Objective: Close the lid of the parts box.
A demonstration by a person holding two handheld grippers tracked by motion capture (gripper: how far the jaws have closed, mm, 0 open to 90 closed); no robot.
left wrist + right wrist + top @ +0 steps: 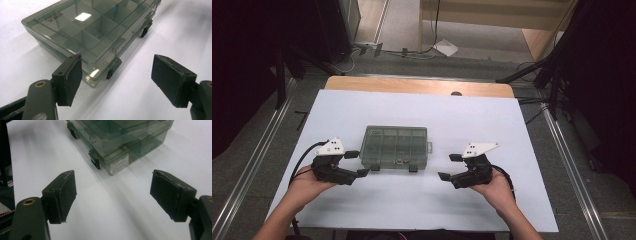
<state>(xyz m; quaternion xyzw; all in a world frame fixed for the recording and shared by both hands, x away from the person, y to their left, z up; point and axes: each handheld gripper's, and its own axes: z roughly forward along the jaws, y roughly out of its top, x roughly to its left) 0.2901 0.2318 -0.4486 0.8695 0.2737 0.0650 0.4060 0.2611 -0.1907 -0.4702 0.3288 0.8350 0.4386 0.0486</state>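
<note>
Box [396, 146] lid shut; grippers flank near edge.

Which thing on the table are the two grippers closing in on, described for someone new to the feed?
On the white sheet covering the table, look midway between the left gripper and the right gripper. There lies a flat, smoky-green transparent plastic compartment box, lid shut, with two dark latches on its near edge.

left gripper [358, 163]: black body, white three-cornered plate, black cable | right gripper [450, 167]: same build | pads [73, 79]: flat, dark, brass rivet behind
</note>
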